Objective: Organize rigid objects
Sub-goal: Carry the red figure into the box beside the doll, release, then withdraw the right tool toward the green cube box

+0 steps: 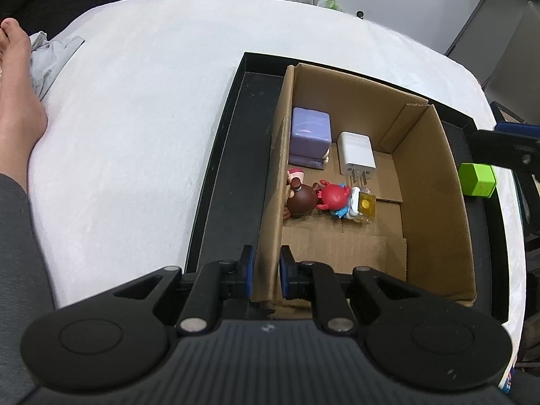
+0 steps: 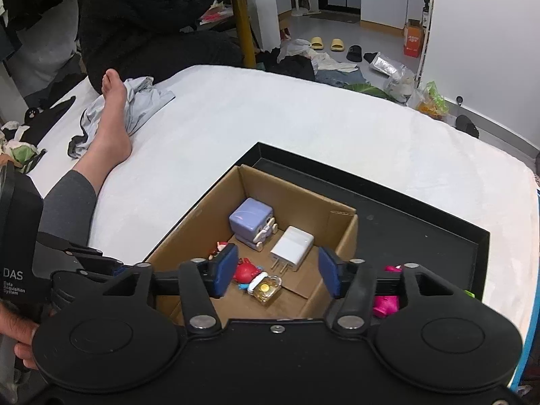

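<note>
A cardboard box (image 1: 435, 202) sits in a black tray (image 1: 222, 182) on a white bed. Inside lie a purple cube charger (image 1: 308, 135), a white plug adapter (image 1: 356, 155), a brown-headed figurine (image 1: 300, 199), a red figurine (image 1: 334, 197) and a small clear bottle with a yellow cap (image 1: 366, 206). My left gripper (image 1: 266, 275) is shut on the box's left wall near its front corner. My right gripper (image 2: 276, 275) is open and empty, held above the box (image 2: 341, 233). A green cube (image 1: 477, 180) lies right of the box. A pink object (image 2: 386, 303) shows behind my right finger.
A person's bare foot and leg (image 2: 108, 135) rest on the bed at the left beside crumpled grey cloth (image 2: 141, 101). The white bed (image 1: 135, 135) spreads left and beyond the tray. Slippers and clutter (image 2: 330, 47) lie on the floor past the bed.
</note>
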`<state>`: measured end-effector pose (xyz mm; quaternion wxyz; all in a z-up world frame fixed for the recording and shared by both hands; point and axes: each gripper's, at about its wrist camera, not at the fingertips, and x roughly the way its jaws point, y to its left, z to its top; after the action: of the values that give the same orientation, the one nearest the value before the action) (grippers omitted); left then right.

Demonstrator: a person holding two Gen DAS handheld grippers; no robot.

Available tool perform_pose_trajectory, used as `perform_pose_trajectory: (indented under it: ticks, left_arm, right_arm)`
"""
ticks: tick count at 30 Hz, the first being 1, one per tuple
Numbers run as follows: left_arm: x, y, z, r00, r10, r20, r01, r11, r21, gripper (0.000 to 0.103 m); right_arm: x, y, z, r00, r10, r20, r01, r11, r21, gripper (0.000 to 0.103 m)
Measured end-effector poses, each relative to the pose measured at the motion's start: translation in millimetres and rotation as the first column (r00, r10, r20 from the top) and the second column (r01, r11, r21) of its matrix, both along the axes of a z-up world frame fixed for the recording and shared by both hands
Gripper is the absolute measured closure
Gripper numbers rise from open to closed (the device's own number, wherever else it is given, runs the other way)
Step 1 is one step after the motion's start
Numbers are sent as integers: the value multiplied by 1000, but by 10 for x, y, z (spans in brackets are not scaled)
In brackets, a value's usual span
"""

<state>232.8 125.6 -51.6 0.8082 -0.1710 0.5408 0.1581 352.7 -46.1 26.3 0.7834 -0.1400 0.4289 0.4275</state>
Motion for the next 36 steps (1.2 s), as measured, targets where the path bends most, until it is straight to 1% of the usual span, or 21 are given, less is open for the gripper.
perform_pose_trajectory:
  ticks: [1,4,11,19,26,36]
  left_arm:
    - [1,-2,-2,1000,0,-1,0,1000,1,89]
    - [-3,-7,-10,1000,2,-6,-2,1000,2,89]
    - [2,-18,-19,1000,2,-8,-2,1000,4,89]
    - [8,-24,-20,1000,3,-8,-3,1000,6,89]
    - [8,-24,-20,1000,2,-7,-2,1000,7,89]
    - [2,-16,-37,1000,7,-3,-7,1000,-5,89]
  right_arm:
    - [8,-28,14,1000,-5,4,5,1000,5,42]
    - [43,-100,44,1000,-17,9,17,1000,11,41]
    - [168,-303,58,998,-56,1,56,998,6,40]
    - [332,-525,15,994,-107,-10,107,994,-19,41]
    - [472,-695,-78,988,-154,-21,153,987,-46,41]
    - [676,-806,-298,975,-221,-28,217,971,-99,41]
